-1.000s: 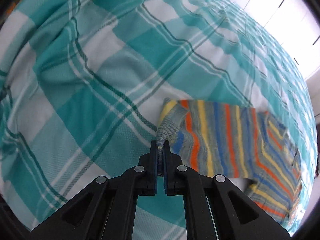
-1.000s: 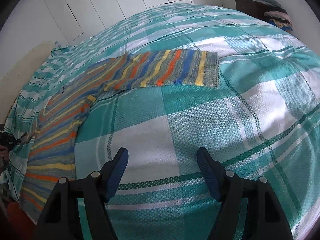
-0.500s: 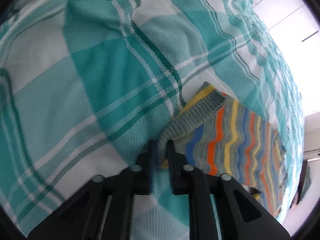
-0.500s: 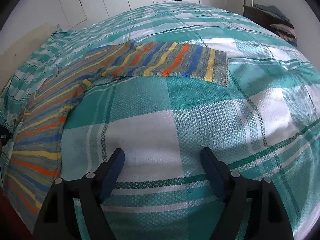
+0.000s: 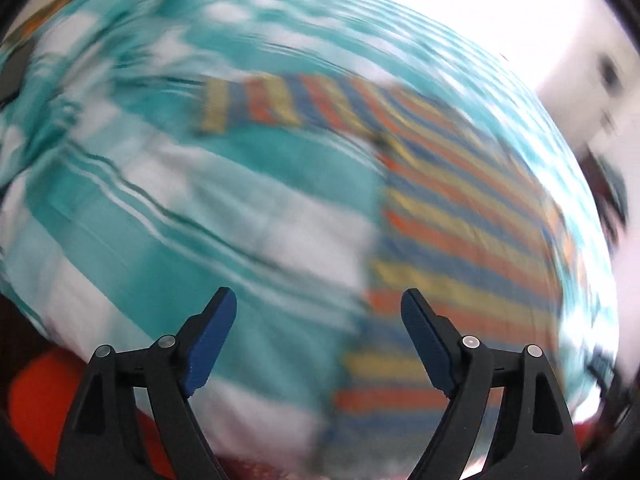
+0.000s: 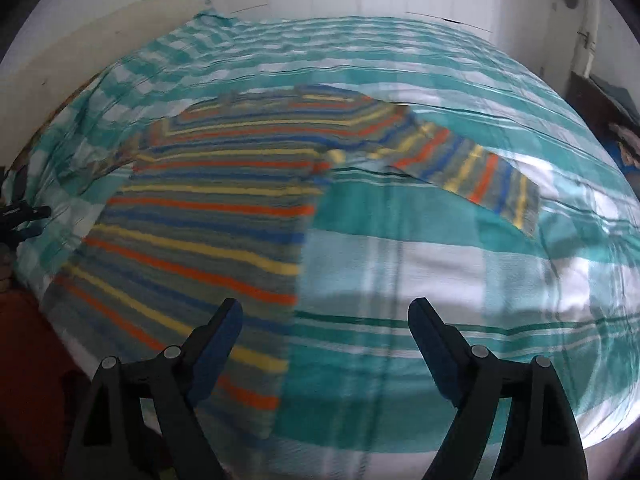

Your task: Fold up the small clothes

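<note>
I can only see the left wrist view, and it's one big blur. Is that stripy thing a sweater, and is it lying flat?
Observer: Yes. The right wrist view shows a striped sweater spread flat on the teal checked bedspread.
Operator: I can make out one sleeve. Where is the other?
Observer: The other sleeve stretches out sideways to the right in that view, and its cuff lies flat on the bedspread.
Operator: Is the other hand-held gripper holding anything?
Observer: No. The right hand-held gripper hangs above the sweater's side edge. Its jaws are opening and nothing is between them.
</note>
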A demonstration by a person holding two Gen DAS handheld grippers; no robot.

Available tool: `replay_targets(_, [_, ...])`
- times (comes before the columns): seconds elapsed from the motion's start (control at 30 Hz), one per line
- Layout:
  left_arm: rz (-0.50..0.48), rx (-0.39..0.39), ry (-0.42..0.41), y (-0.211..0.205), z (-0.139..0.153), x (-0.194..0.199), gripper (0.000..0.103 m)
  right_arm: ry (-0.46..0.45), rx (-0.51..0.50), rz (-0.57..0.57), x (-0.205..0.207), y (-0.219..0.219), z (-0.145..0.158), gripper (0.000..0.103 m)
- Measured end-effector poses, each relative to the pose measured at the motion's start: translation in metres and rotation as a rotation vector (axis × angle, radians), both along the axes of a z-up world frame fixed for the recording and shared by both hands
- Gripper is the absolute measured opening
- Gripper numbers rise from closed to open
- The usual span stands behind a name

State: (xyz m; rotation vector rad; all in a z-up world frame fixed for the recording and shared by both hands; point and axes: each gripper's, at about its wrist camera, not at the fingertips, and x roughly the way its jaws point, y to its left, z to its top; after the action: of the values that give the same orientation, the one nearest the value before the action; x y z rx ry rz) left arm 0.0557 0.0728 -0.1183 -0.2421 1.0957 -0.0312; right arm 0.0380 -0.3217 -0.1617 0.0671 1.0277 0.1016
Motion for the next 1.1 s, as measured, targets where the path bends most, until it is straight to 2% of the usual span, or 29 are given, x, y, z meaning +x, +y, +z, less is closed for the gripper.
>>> replay_targets(0.1, [-0.170,0.096,0.027,-0.054,-0.026,-0.029,0.086,0.038,0.003,0.097,-0.013,0.044,-0.015,0.084])
replay_targets(0.13, [-0.206,0.132,0.076,-0.066,-0.040,-0.038,0.086,0.068,-0.006,0.111,-0.017,0.053,-0.027,0.084])
replay_targets(0.17, [-0.234,0.157,0.126,-0.072,-0.054,-0.045,0.086,0.130,-0.013,0.114,-0.021,0.060,-0.043,0.084])
replay_targets(0.23, [-0.260,0.212,0.121,-0.073,-0.060,-0.061,0.087,0.236,-0.019,0.097,-0.032,0.062,-0.073,0.085])
replay_targets(0.3, [-0.287,0.248,0.118,-0.075,-0.057,-0.066,0.087,0.166,-0.020,0.097,-0.045,0.061,-0.071,0.085])
replay_targets(0.43, [-0.274,0.226,0.136,-0.071,-0.055,-0.073,0.088,0.172,-0.010,0.097,-0.046,0.059,-0.072,0.086])
replay_targets(0.57, [-0.270,0.210,0.120,-0.071,-0.045,-0.078,0.087,0.169,-0.015,0.101,-0.048,0.061,-0.072,0.087])
replay_targets(0.63, [-0.240,0.192,0.087,-0.067,-0.033,-0.078,0.087,0.172,-0.011,0.100,-0.047,0.059,-0.072,0.088])
replay_targets(0.8, [-0.132,0.191,-0.077,-0.053,0.008,-0.049,0.088,0.235,-0.003,0.116,-0.049,0.056,-0.067,0.090])
replay_targets(0.87, [-0.076,0.199,-0.139,-0.044,0.020,-0.031,0.091,0.267,0.048,0.140,-0.046,0.047,-0.053,0.087])
replay_targets(0.93, [-0.031,0.180,-0.172,-0.036,0.025,-0.012,0.092,0.216,0.128,0.118,-0.041,0.023,-0.031,0.086])
replay_targets(1.0, [-0.008,0.132,-0.183,-0.036,0.022,0.005,0.092,0.144,0.180,0.039,-0.030,-0.017,-0.007,0.086])
replay_targets(1.1, [-0.019,0.121,-0.199,-0.052,0.006,0.018,0.092,0.039,0.293,-0.170,-0.002,-0.108,0.020,0.086])
